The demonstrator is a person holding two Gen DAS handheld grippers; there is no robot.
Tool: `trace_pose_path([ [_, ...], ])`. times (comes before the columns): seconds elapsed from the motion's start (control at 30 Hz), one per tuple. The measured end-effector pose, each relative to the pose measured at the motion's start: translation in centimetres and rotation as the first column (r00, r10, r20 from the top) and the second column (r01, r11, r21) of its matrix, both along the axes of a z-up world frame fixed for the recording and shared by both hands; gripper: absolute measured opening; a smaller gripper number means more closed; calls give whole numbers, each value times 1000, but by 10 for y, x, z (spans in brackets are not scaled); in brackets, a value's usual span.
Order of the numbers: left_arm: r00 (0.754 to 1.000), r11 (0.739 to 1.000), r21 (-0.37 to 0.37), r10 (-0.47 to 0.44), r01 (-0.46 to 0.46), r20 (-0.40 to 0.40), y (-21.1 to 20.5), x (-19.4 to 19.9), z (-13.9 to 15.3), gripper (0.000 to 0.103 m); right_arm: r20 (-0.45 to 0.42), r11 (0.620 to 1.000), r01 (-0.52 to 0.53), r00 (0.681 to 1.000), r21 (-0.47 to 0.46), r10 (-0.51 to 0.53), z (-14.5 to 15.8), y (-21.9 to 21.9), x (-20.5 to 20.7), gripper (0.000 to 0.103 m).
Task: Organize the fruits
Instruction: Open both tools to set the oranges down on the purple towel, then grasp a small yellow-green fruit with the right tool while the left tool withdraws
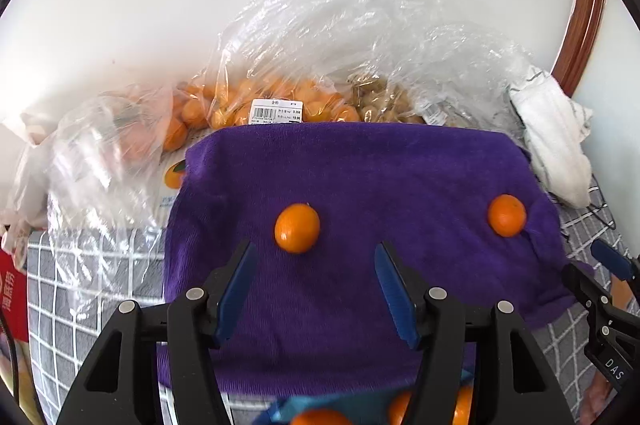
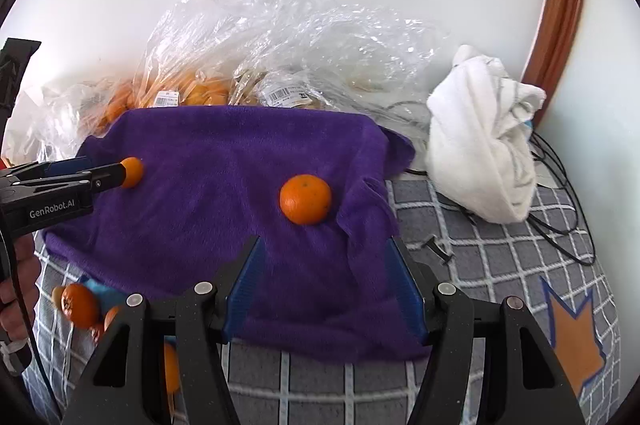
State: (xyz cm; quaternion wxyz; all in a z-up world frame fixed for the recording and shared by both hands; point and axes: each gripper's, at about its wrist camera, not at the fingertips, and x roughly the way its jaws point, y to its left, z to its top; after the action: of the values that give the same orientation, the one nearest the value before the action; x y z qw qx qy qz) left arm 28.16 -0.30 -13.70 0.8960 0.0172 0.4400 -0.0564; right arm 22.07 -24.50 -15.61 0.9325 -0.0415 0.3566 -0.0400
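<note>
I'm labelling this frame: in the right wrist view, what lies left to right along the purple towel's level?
Left gripper → small orange → larger orange → white cloth.

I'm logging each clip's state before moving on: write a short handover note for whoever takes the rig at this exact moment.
Left gripper: open, empty, just short of the left orange.
Right gripper: open, empty, just short of the right orange.
Both oranges sit apart on the purple towel, touching neither gripper.
Behind the towel: clear plastic bags still holding more oranges. A few loose oranges lie off the towel's near edge. White cloth to the right.
Done: two oranges laid out on the towel.
Left: the bagged and loose fruit; the final arrangement is unclear.
</note>
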Motion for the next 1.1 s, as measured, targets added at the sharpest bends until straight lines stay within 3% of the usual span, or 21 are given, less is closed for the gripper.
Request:
trace_pose_path([
  [0.2,999,999,3,34,-35,36,15,-38,18,59,20,999,43,999,13,-43,3,2,-36,61],
  [0.33,997,997,-44,66,-64,48,34,-61,26,59,-22,999,24,999,22,-23,0,7,-53,61],
  [0.5,991,992,-51,116,-113,64,61,-95,34,59,-44,997,-24,999,73,27,-8,18,-77,61],
  [0.63,988,986,-78,149,-146,39,79,-113,33,59,-40,989,-82,995,120,87,-18,34,-96,61],
  [0.73,983,983,-62,174,-170,61,89,-128,30,59,-26,982,-159,986,97,163,-31,57,-113,48],
  [0.83,979,981,-68,189,-184,82,100,-143,25,58,-29,972,-221,974,78,224,-47,81,-126,43],
  [1.1,976,977,-72,205,-200,67,119,-165,5,58,-73,956,-270,957,117,280,-87,108,-139,43],
])
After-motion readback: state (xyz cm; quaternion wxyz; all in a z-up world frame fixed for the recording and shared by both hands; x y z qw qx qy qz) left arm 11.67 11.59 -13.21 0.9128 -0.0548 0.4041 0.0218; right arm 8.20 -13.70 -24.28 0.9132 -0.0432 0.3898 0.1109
